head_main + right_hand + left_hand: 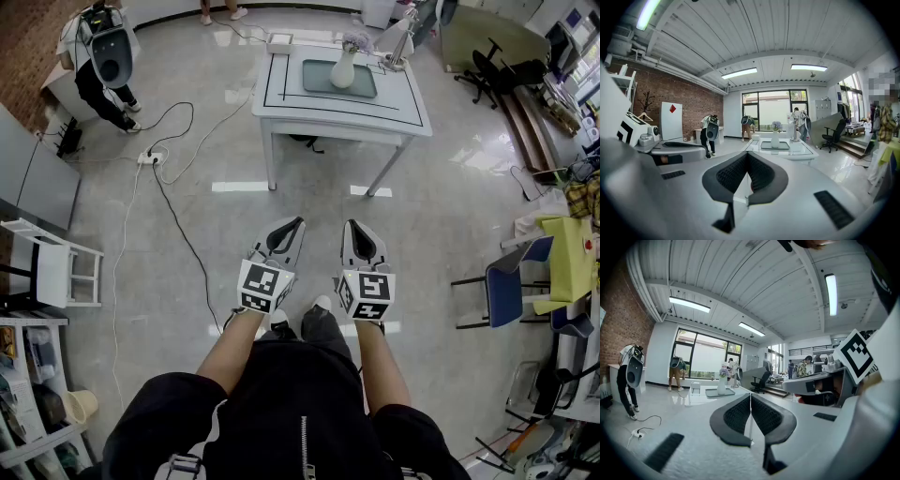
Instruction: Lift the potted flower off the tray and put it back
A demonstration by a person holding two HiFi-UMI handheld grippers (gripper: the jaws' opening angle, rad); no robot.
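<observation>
Holds the left gripper [292,225] and the right gripper [354,227] side by side, well short of the white table [281,105], each with its jaws pressed together and nothing between them. Finds the potted flower [343,67] standing upright on the green tray [317,82] on top of that table, well apart from both grippers

It was a robotics lab or workshop, with a white worktable [291,105] at twelve o'clock, a swivel chair [489,67] at two and a floor power strip [150,157] at ten.
</observation>
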